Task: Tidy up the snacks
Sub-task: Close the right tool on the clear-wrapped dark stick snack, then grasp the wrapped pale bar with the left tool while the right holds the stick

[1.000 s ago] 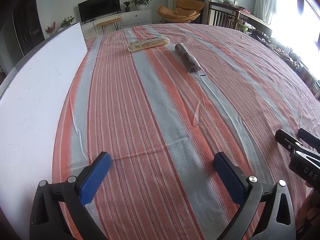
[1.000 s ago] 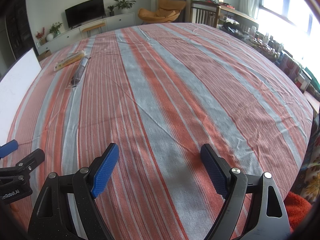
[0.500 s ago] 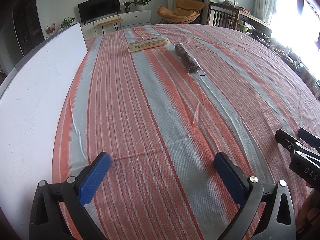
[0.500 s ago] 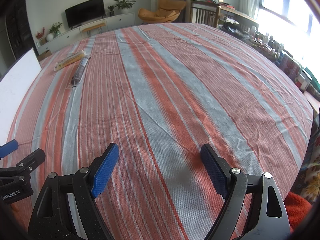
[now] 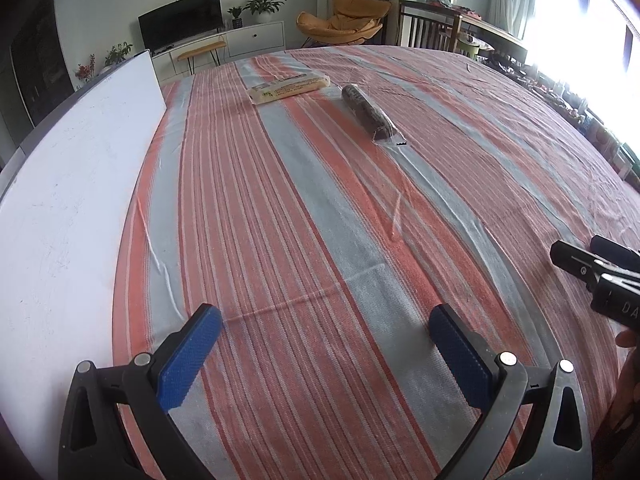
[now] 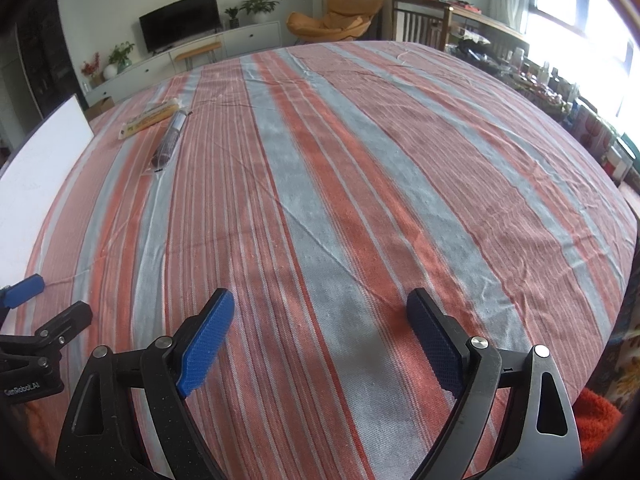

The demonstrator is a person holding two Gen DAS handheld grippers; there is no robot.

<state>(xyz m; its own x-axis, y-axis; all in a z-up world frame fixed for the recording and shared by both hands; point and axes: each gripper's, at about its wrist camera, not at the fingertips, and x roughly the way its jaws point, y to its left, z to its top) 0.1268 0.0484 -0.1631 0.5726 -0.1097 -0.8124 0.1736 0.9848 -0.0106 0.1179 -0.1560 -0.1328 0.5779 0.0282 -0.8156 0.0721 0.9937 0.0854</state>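
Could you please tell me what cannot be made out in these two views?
- Yellow snack pack: label print too small in both views.
- Dark snack roll: contents unclear through wrapper glare.
- Right gripper: in the left wrist view, cut off by the frame edge.
- White board: extent cropped by the frame.

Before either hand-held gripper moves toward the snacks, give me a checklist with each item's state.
1. Left hand-held gripper open and empty: ok.
2. Right hand-held gripper open and empty: ok.
3. Both snacks in view, yellow pack and dark roll: ok.
4. Snacks lying apart, not stacked: ok.
5. Cloth between grippers and snacks free of obstacles: ok.
6. Container or spot to organize them into: cannot tell; only a white board shows at the left.
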